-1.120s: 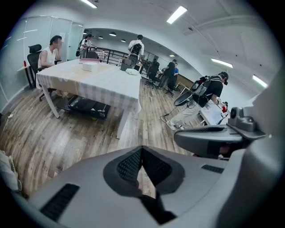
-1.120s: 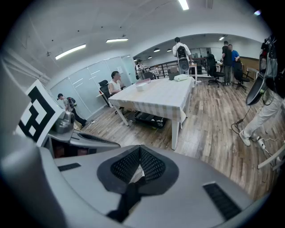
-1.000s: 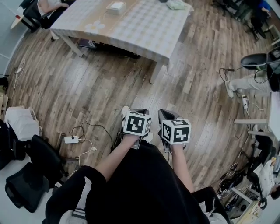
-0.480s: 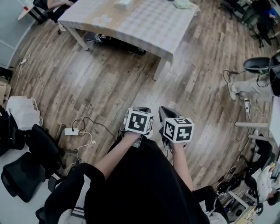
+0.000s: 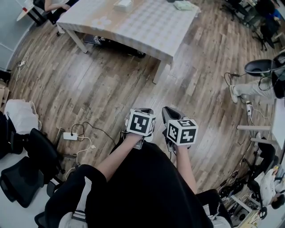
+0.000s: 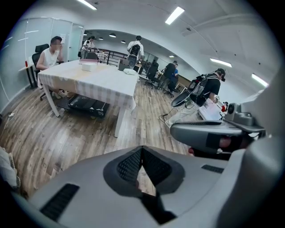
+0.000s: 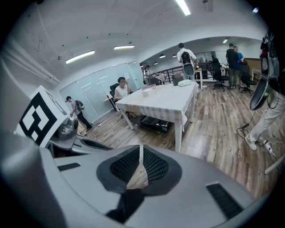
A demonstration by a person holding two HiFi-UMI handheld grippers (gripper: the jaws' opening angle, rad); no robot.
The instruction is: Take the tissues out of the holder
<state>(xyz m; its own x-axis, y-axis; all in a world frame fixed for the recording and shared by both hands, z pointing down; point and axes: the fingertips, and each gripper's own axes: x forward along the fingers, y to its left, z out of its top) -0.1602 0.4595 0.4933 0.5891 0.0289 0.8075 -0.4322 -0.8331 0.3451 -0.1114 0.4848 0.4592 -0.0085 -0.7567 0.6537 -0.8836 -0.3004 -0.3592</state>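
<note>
Both grippers were held side by side, close in front of the person's body and above the wooden floor (image 5: 102, 89), pointing forward and downward.

**Left gripper** (image 5: 142, 111): the jaws stood together. In the left gripper view the ribbed pads (image 6: 133, 162) met at their tips, with nothing between them. Only floor showed through the small gap behind the tips.

**Right gripper** (image 5: 170, 111): the jaws also stood together. In the right gripper view its pads (image 7: 153, 164) met along a thin line and held nothing.

**Task object**: a white box (image 5: 123, 5), taken to be the tissue holder, stood on the table (image 5: 147, 26). This was well ahead of both grippers and slightly to the left of them. Neither gripper touched it or came near it. Whether any tissue stuck out of it could not be told at this range. The box also showed in the left gripper view (image 6: 89, 66) and in the right gripper view (image 7: 147, 89).

**Surroundings**:
- A crumpled pale item (image 5: 181, 5) lay on the same table, ahead of the right gripper and to the right of the box.
- A seated person (image 6: 51, 55) was at the far left end of the table.
- A white power strip (image 5: 70, 136) lay on the floor, left of the left gripper.
- A black office chair (image 5: 26, 178) stood further left and behind it.
</note>
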